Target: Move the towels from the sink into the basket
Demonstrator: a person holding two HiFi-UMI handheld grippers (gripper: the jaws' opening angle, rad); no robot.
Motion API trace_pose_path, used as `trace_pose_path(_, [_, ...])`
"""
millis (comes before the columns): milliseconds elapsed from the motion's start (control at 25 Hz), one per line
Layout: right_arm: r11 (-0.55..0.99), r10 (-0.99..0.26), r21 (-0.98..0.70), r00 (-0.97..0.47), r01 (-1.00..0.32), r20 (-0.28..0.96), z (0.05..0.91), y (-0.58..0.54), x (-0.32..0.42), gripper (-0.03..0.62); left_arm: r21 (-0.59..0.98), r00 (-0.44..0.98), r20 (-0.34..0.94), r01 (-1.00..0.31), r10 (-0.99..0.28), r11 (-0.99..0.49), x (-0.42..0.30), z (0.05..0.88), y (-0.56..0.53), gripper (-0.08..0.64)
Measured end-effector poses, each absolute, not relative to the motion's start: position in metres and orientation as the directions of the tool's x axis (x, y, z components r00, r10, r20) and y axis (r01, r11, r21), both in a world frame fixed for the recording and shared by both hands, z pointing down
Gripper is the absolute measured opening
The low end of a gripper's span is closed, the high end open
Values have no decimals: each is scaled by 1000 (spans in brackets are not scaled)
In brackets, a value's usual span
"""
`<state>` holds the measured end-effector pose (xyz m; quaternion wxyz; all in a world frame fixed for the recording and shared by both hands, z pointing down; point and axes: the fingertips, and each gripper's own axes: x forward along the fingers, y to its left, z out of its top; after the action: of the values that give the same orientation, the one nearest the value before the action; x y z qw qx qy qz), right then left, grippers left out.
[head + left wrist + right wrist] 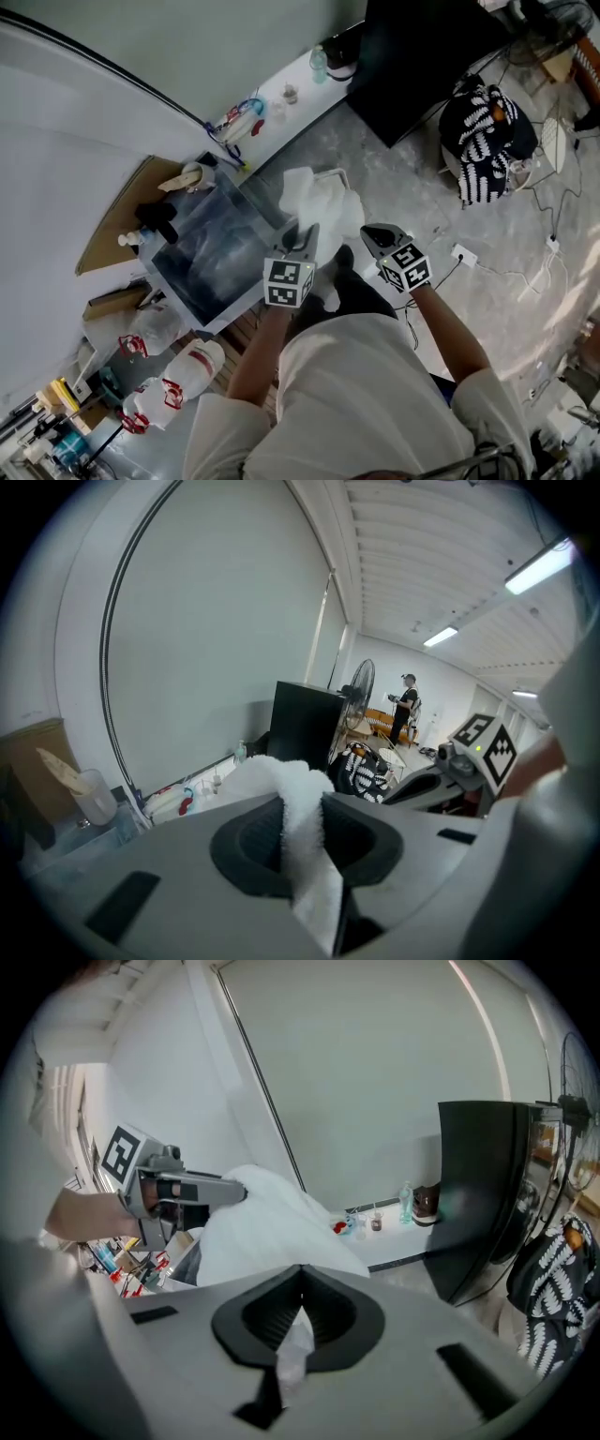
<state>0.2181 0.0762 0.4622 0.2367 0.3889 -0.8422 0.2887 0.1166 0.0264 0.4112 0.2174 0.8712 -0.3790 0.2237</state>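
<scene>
One white towel (pixel 321 201) hangs bunched in the air between both grippers, just right of the steel sink (pixel 202 258). My left gripper (pixel 302 236) is shut on a thick fold of the towel (pixel 281 778), which runs up between its jaws (pixel 302 829). A thin corner of the same towel (pixel 267 1224) is pinched in my shut right gripper (pixel 377 236), seen in its own view (pixel 300 1314). The left gripper (pixel 178 1190) shows there at the towel's far edge. A thin grey rim (pixel 330 172) peeks out behind the towel; what it belongs to is hidden.
A black cabinet (pixel 417 56) stands ahead, a black-and-white striped bag (pixel 483 141) on the floor to its right. Cables and a power strip (pixel 464 253) lie on the floor. White jugs (pixel 183 370) stand left of my legs. A person (pixel 406 705) stands far off.
</scene>
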Motion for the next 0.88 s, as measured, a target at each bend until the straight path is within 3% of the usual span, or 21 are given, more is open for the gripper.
trace_pose_path(400, [484,-497,-349,-581,-802,645,504,62,241,3,187,594,612,-751,-523,-634,145,477,25,72])
trace_pose_path(880, [428,-464,-407,-582,-807,668,584,53,262,3,194,518,673,-813,-528,-549,152,582,14,72])
